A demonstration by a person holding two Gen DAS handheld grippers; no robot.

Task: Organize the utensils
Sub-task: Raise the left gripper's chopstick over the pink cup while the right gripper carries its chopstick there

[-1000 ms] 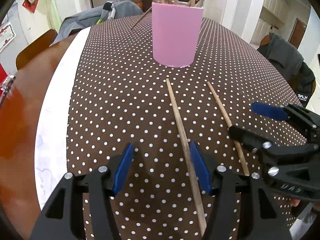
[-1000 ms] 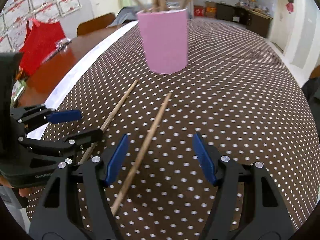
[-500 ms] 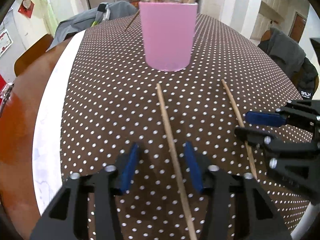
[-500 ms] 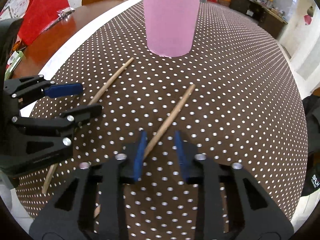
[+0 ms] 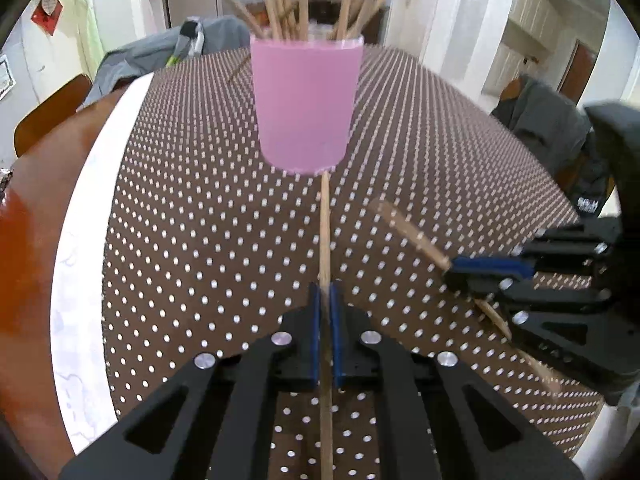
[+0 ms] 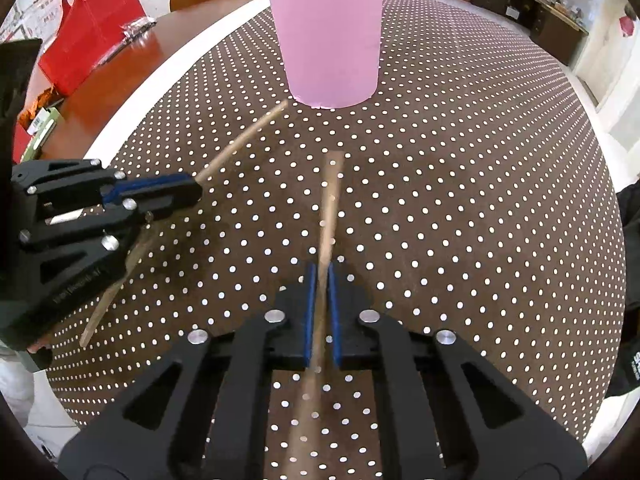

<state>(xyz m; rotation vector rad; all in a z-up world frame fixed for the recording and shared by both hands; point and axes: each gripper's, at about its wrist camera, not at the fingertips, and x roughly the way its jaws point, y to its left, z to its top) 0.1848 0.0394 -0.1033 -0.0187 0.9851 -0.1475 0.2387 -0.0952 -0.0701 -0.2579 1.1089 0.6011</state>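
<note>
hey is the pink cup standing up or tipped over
Upright. The pink cup stands on its base on the dotted tablecloth, open mouth up, with wooden sticks poking out of the top.

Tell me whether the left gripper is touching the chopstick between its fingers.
Touching. The left wrist view shows the left gripper with both blue pads closed flat against the chopstick, no gap on either side.

Two wooden chopsticks (image 5: pixel 325 224) (image 6: pixel 329 208) clamped, pink cup (image 5: pixel 306 104) upright, full
</note>
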